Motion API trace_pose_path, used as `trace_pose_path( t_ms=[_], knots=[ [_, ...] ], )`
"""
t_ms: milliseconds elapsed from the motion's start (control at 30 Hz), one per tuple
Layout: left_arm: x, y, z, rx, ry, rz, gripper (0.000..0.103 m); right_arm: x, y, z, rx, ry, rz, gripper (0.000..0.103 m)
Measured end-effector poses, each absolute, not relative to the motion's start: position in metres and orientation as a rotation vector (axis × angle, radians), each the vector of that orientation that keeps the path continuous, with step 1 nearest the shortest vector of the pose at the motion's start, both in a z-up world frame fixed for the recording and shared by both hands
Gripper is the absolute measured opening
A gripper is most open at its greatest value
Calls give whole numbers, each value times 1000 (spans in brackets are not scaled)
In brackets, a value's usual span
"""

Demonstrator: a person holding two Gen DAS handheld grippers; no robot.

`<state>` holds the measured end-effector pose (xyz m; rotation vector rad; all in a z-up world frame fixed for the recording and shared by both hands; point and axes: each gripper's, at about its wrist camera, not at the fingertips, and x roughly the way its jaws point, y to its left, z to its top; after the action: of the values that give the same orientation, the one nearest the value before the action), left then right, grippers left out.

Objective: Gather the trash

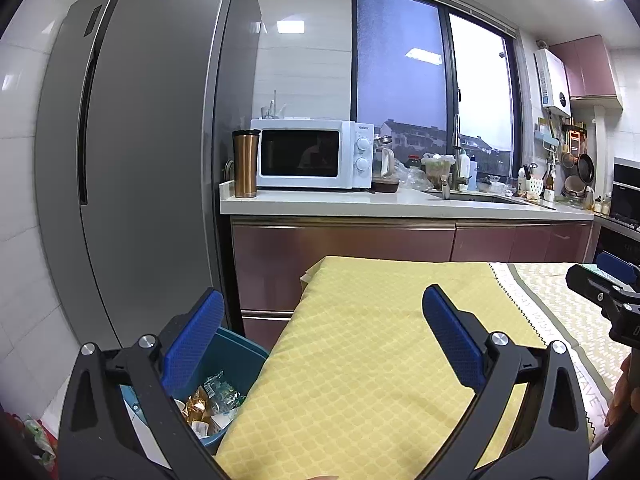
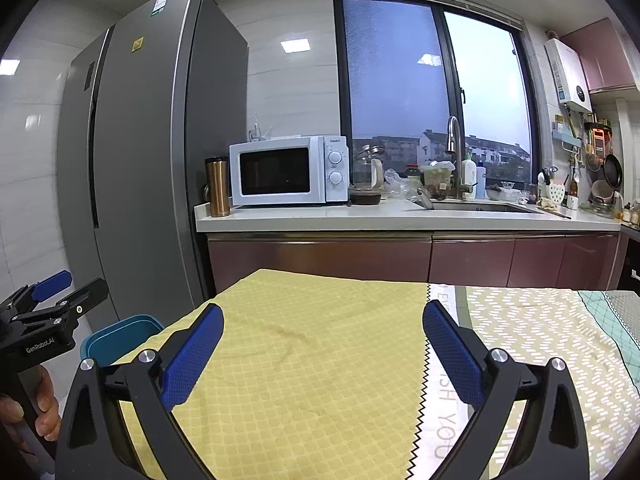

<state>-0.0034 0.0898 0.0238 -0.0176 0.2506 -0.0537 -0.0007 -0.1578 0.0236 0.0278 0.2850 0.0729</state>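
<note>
Left wrist view: left gripper, textured blue pads spread wide and empty, above a yellow quilted cloth; below its left finger, a teal plastic bin holds crinkled wrappers. Right wrist view: right gripper equally wide, empty, bin to its left.

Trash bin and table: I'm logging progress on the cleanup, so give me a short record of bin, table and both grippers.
bin: teal trash bin beside the table's left edge, wrappers inside
table: yellow tablecloth bare, no trash visible on it
left gripper: open, empty, above the table's left edge by the bin
right gripper: open, empty, above the cloth
</note>
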Motion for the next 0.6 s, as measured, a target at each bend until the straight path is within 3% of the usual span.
trace_pose_path(
  t_ms=[600],
  knots=[
    [-3, 84, 22, -5, 246, -51, 98, -2, -168, 22, 45, 293, 54, 96]
  ],
)
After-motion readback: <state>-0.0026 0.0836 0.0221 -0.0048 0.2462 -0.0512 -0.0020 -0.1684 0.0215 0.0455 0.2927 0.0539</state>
